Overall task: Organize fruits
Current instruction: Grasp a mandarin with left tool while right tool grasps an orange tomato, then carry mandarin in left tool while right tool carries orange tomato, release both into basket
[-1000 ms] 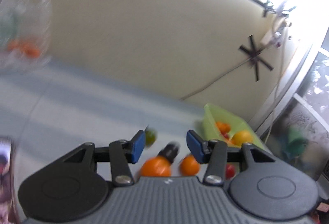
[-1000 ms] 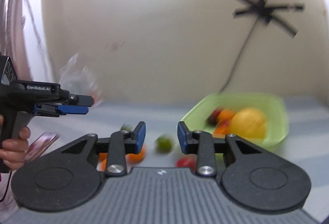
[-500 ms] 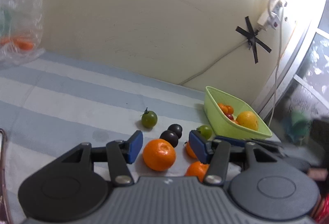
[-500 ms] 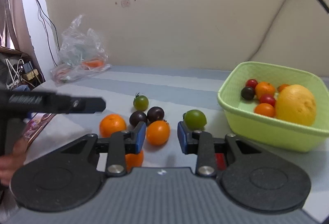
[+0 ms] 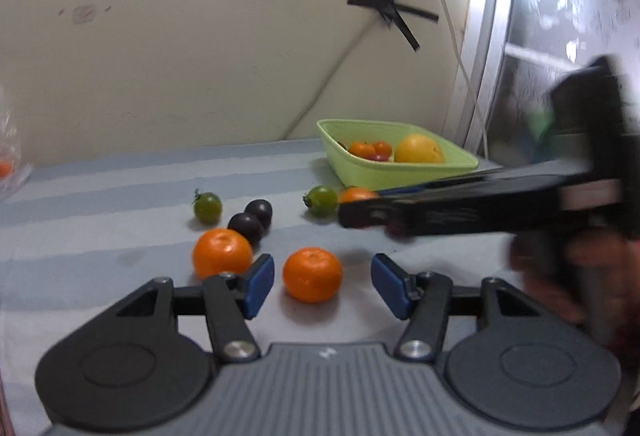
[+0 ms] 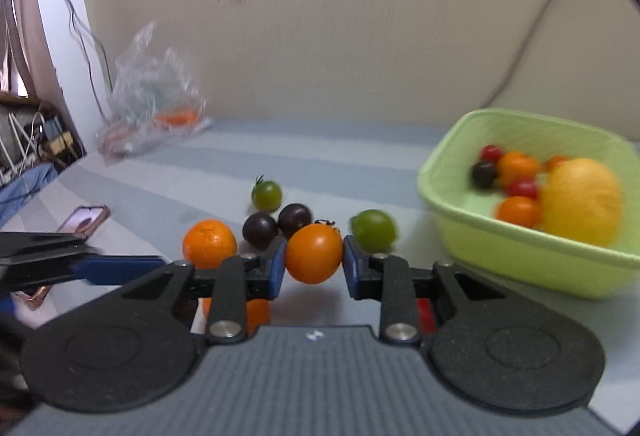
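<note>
Fruit lies loose on a striped cloth. My left gripper [image 5: 324,286] is open and its jaws are opening, with a mandarin [image 5: 312,274] between the blue pads but untouched. A second mandarin [image 5: 222,252] sits to its left. My right gripper [image 6: 313,268] is closing, its pads against both sides of an orange tomato [image 6: 314,254]. Behind it are two dark tomatoes [image 6: 278,222] and two green tomatoes [image 6: 267,195] [image 6: 374,230]. A green basket [image 6: 500,244] at the right holds a yellow fruit [image 6: 580,196] and several small tomatoes. The right gripper [image 5: 440,208] crosses the left wrist view, blurred.
A crumpled plastic bag [image 6: 152,108] lies at the back left by the wall. A phone [image 6: 84,218] lies near the cloth's left edge. A cable [image 5: 320,100] runs down the wall behind the basket. A window frame [image 5: 480,48] stands at the far right.
My left gripper swung right and rolled level, spread wider, and now frames a different mandarin. My right gripper moved forward and closed onto the orange tomato.
</note>
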### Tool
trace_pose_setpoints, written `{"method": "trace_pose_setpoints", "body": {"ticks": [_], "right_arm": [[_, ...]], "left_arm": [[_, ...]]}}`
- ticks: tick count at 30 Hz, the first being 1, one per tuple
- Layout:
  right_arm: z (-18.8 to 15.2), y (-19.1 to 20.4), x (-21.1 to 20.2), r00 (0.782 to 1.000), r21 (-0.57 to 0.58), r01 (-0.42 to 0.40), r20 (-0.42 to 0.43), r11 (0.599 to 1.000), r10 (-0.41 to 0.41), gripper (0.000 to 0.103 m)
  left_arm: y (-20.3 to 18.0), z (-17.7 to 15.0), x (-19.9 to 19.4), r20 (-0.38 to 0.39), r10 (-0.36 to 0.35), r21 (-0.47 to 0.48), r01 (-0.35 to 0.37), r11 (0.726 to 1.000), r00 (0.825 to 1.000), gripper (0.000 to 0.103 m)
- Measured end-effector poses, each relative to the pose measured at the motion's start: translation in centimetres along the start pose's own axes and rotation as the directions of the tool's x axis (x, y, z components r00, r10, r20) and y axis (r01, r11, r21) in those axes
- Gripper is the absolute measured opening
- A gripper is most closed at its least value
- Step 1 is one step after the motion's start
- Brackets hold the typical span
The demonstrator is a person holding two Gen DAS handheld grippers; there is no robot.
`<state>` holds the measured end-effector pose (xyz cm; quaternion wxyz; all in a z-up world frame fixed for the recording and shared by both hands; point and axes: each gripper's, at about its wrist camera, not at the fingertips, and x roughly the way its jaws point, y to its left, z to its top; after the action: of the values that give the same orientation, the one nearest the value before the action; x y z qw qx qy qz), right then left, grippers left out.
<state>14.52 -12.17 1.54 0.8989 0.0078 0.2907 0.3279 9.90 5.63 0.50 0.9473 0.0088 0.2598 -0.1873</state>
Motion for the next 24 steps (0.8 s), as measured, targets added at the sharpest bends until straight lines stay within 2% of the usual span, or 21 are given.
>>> {"method": "trace_pose_setpoints", "body": {"ticks": [5, 7, 9, 10, 11, 15, 21, 24], "right_arm": [[-2.9, -0.5, -3.6, 1.0, 0.008, 0.02, -0.01, 1.0, -0.02, 0.032], [-3.9, -0.4, -4.1, 0.998, 0.0, 0.059, -0.016, 0.998, -0.059, 0.033], [-4.5, -0.7, -4.3, 0.999, 0.027, 0.049, -0.024, 0.998, -0.048, 0.033], [-4.8, -0.9, -4.4, 0.999, 0.043, 0.042, -0.025, 0.998, -0.041, 0.033], [-4.9, -0.9, -4.5, 0.999, 0.053, 0.04, -0.022, 0.998, -0.039, 0.033], [-4.9, -0.6, -4.5, 0.999, 0.058, 0.045, -0.011, 0.997, -0.044, 0.032], [-6.0, -0.2, -6.5, 0.999, 0.051, 0.046, -0.014, 0.998, -0.045, 0.033], [-7.1, 0.2, -8.2, 0.998, 0.035, 0.063, -0.013, 0.997, -0.063, 0.033]], "left_arm": [[-1.2, 0.0, 2.4, -0.022, 0.055, 0.058, -0.054, 0.997, 0.998, 0.055], [-1.1, 0.3, 3.0, -0.049, 0.066, 0.037, -0.064, 0.997, 0.997, 0.054], [-0.7, 0.3, 3.4, -0.073, 0.071, 0.016, -0.07, 0.997, 0.995, 0.053], [-0.6, 0.3, 3.6, -0.091, 0.071, 0.007, -0.071, 0.997, 0.993, 0.051], [-0.5, 0.3, 3.9, -0.103, 0.073, 0.001, -0.073, 0.997, 0.992, 0.039], [-1.1, -0.1, 3.4, -0.108, 0.089, 0.008, -0.088, 0.996, 0.99, 0.038], [-4.3, -1.5, 0.4, -0.115, -0.009, 0.011, 0.01, 1.0, 0.993, 0.038], [-6.2, -2.3, -0.9, -0.113, -0.033, 0.024, 0.036, 0.999, 0.993, 0.039]]}}
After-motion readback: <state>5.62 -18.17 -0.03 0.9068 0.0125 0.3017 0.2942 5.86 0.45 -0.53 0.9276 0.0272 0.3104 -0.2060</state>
